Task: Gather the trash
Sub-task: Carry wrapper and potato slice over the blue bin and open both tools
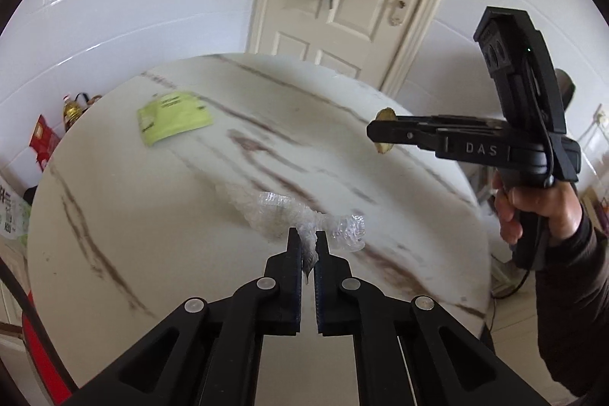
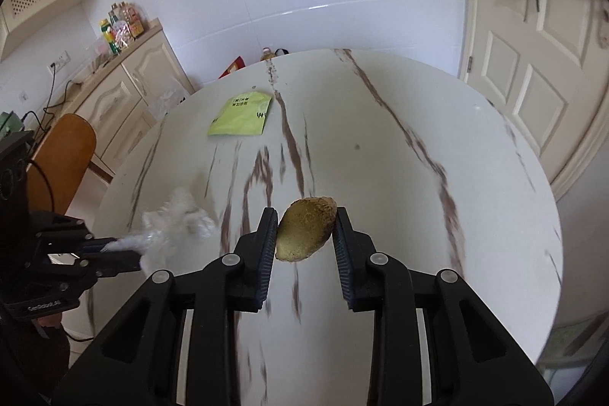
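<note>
My left gripper [image 1: 308, 242] was clamped on the crumpled clear plastic wrap [image 1: 274, 212], light and springy, lifted above the table [image 1: 114, 215], while my right gripper [image 2: 306, 227] pinched the stiff, brittle-looking peel [image 2: 304, 231] by its edges.

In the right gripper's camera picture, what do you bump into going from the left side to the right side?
Wooden chair → left gripper pinching crumpled clear plastic → green packet → brown peel squeezed in the right gripper → white door.
</note>
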Tool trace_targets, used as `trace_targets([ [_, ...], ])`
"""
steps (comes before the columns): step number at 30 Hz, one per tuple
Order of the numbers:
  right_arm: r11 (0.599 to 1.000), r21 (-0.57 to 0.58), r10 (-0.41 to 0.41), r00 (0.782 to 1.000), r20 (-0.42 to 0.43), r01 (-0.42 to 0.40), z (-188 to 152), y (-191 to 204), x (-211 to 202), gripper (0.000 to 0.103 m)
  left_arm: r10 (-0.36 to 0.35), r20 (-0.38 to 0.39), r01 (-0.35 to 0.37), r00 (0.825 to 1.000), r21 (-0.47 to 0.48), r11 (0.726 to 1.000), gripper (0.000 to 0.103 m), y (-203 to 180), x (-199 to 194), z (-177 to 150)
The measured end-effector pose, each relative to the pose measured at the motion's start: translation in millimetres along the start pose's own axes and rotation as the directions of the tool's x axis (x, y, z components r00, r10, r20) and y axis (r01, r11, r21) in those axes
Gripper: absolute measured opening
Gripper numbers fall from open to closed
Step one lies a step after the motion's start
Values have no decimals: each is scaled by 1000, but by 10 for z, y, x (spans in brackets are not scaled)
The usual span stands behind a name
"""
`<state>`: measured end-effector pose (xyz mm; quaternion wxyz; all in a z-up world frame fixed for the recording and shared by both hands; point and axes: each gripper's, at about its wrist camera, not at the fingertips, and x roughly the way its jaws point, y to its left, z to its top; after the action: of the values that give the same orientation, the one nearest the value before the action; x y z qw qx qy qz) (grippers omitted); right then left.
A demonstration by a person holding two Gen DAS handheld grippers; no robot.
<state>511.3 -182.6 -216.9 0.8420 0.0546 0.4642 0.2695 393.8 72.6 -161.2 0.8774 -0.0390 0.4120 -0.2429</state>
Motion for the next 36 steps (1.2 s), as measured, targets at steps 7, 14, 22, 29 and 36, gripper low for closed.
trace_targets([
  [7,997,57,-62,994,90,57,-390,-236,-898,27,-117,29,113,993,110,988,1,-878,79,149],
  [14,972,167,-188,974,129,165,-944,-725,-1693,27,-217,-42,221,975,215,951,1,-1752,545,277],
  [22,913,334,-279,956,87,236,-1676,-1520,-2022,27,-250,-177,293,952,282,914,2,-2596,1442,443],
  [29,872,427,-285,957,45,240,-2061,-2068,-1964,27,-178,-256,252,950,296,921,47,-2984,2148,634],
  [36,859,465,-254,967,28,212,-2201,-2314,-1757,27,-142,-230,210,963,306,928,63,-3086,2213,625],
])
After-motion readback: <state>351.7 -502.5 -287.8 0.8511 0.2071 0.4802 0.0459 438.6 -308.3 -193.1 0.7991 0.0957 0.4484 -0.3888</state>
